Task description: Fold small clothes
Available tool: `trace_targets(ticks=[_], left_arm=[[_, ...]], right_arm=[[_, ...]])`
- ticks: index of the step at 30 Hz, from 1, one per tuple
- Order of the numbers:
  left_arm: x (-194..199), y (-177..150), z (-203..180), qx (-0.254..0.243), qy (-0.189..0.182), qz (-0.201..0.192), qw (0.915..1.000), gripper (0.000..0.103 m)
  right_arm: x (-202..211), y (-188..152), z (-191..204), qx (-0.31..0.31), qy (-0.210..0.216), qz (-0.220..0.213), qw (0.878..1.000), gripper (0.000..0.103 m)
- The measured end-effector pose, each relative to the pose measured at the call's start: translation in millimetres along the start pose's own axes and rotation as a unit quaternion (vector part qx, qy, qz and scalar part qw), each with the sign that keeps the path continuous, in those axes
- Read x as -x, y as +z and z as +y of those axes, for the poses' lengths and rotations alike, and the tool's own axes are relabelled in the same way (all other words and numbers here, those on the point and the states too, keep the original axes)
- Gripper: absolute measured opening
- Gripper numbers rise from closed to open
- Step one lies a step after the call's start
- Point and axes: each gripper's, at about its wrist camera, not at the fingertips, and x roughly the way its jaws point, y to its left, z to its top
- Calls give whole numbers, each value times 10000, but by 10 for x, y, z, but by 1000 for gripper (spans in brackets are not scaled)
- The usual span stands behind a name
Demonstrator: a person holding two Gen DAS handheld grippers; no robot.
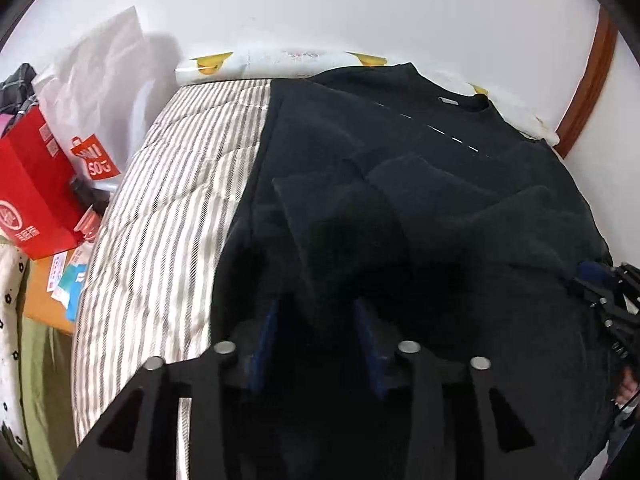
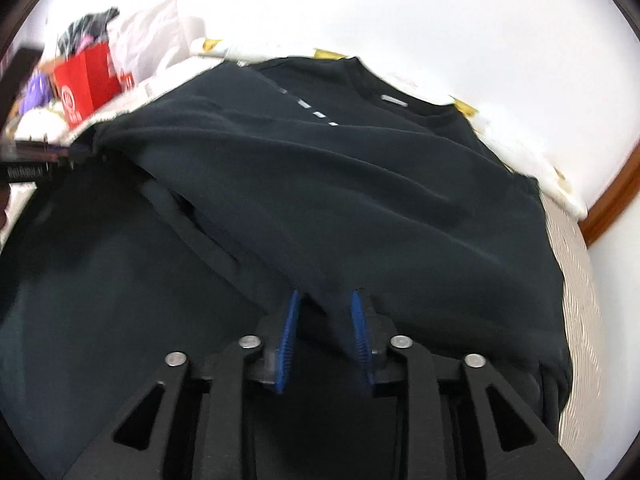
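A: Where is your dark shirt?

B: Flat on the striped bed, collar far, hem near, long axis running away from you, ready to fold.

A: Your jaws?

B: Left gripper stands parted over the cloth. Right gripper stands parted around a fold; whether it pinches, I cannot tell.

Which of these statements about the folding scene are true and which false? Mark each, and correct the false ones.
1. The garment is dark. True.
2. It lies on a plain white sheet. False: the bedding is striped.
3. A red box stands beside the bed. True.
4. The garment's neckline lies nearest the grippers. False: the neckline is at the far end, by the wall.
5. The right gripper has blue pads. True.
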Motion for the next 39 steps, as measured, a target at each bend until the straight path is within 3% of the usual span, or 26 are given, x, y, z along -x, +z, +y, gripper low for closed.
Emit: trace_targets(ticks=[1,2,11,19,25,29,35,38,39], left_arm=[[41,-34,12,26,12,-25,10000,58],[111,-99,26,40,18,-79,10000,60],[559,-676,18,149,275,-176,9994,61],[838,-1292,49,464,369,-147,9981,61],[981,-1651,93,756,108,-96,9970,61],[1029,-1759,20,714,194,-175,9971,61],[1039,-1800,-63,715,329,-270,9965,56],[1043,-1807,-84,728,220,-272,9967,43],[1045,-1813,-80,723,202,-264,9968,34]], right_arm=[[73,-56,-78,-128,-66,-58,9999,45],[191,-167,-203,-326,-209,-130,9992,47],[905,-1191,-1109,-1660,-1154,-22,9793,59],[1092,-1982,-1276,-2288,-617,322,9710,59],[1147,-2168,-1109,-2380,-161,259,9708,58],[1117,-2182,-948,-2187,-419,122,9748,58],[1041,-2095,-975,-2378,-497,7,9701,55],[1033,-2040,-938,-2270,-411,38,9730,37],[1044,-2038,-935,-2241,-422,57,9736,26]])
